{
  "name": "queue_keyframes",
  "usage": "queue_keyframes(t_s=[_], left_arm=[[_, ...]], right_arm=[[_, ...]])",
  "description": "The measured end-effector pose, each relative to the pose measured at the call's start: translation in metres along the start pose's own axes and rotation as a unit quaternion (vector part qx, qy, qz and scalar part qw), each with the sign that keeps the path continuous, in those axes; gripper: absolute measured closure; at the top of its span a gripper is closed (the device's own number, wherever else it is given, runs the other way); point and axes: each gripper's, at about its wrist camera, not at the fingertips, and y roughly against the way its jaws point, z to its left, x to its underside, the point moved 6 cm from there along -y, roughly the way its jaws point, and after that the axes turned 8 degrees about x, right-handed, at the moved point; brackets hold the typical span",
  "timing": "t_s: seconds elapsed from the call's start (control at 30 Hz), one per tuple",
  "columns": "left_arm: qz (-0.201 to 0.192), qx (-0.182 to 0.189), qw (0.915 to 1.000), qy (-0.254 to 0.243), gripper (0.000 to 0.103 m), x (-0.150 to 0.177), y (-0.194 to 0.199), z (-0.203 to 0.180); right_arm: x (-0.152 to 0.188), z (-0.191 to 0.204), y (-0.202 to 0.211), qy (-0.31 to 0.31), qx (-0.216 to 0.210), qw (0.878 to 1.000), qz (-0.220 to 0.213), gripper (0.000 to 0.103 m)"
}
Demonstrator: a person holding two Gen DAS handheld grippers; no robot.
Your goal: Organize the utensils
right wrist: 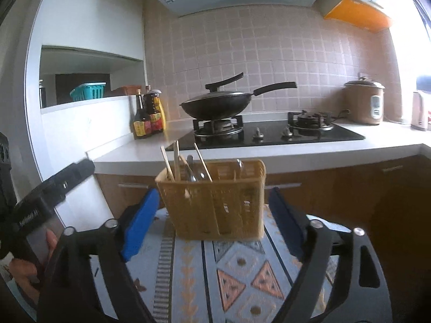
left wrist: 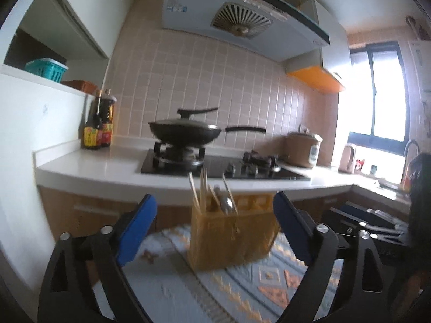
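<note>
Near the far edge of the patterned cloth (right wrist: pixel 242 269) stands the caddy (right wrist: pixel 215 202), upright, with the counter (right wrist: pixel 296 158) rising just behind it. Set square to both wrist views, probably so either tool can drop something in from above. Left gripper (left wrist: pixel 215 226) spread wide, blue pads flanking the caddy in its view, pressing on nothing. Right gripper (right wrist: pixel 212 220) likewise wide, empty, pads clear of the caddy walls. Seemingly let go and pulled clear; no utensil held in either.

Yellow-orange plastic, slotted walls, split into compartments by inner dividers. Crowded into the left compartment: pale chopsticks (right wrist: pixel 175 161) leaning at mixed angles, plus a metal spoon (left wrist: pixel 229 203) or two, bowls down or up hard to tell through blur. Other compartments apparently bare, apart from one dark handle tip at the far right rim. Judged largely sorted, with no loose utensils visible on the cloth.
</note>
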Motion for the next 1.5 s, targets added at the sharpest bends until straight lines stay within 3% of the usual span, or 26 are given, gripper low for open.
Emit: queue_keyframes(t_s=[0.1, 0.27, 0.37, 0.47, 0.53, 0.6, 0.83, 1.03, 1.5], left_arm=[[0.016, -0.039, 0.9991, -0.002, 0.012, 0.027, 0.008, -0.001], [0.02, -0.091, 0.9957, -0.004, 0.012, 0.061, 0.011, 0.003], [0.016, -0.12, 0.9924, -0.023, 0.012, 0.071, 0.011, 0.002], [0.007, -0.133, 0.9907, -0.029, 0.012, 0.078, 0.013, 0.004], [0.009, -0.14, 0.9898, -0.027, 0.012, 0.081, 0.01, 0.007], [0.01, -0.147, 0.9885, -0.033, 0.012, 0.082, 0.007, 0.008], [0.018, -0.144, 0.989, -0.03, 0.012, 0.082, 0.006, 0.011], [0.012, -0.141, 0.9894, -0.03, 0.012, 0.082, 0.007, 0.01], [0.005, -0.144, 0.9886, -0.042, 0.008, 0.08, 0.008, 0.005]], right_arm=[[0.021, 0.003, 0.012, 0.008, 0.028, 1.0, -0.004, 0.008], [0.056, -0.006, 0.009, 0.014, 0.084, 0.996, -0.014, 0.008], [0.079, -0.023, -0.004, 0.004, 0.109, 0.994, 0.004, 0.008], [0.079, -0.038, -0.006, -0.027, 0.099, 0.995, 0.016, 0.008], [0.077, -0.046, -0.002, -0.021, 0.131, 0.991, -0.008, 0.008], [0.079, -0.046, -0.005, -0.019, 0.129, 0.991, 0.002, 0.008], [0.08, -0.026, -0.001, 0.028, 0.131, 0.991, -0.02, 0.008], [0.078, -0.021, 0.003, 0.032, 0.133, 0.99, -0.039, 0.008], [0.08, -0.022, 0.0, 0.027, 0.129, 0.991, -0.026, 0.008]])
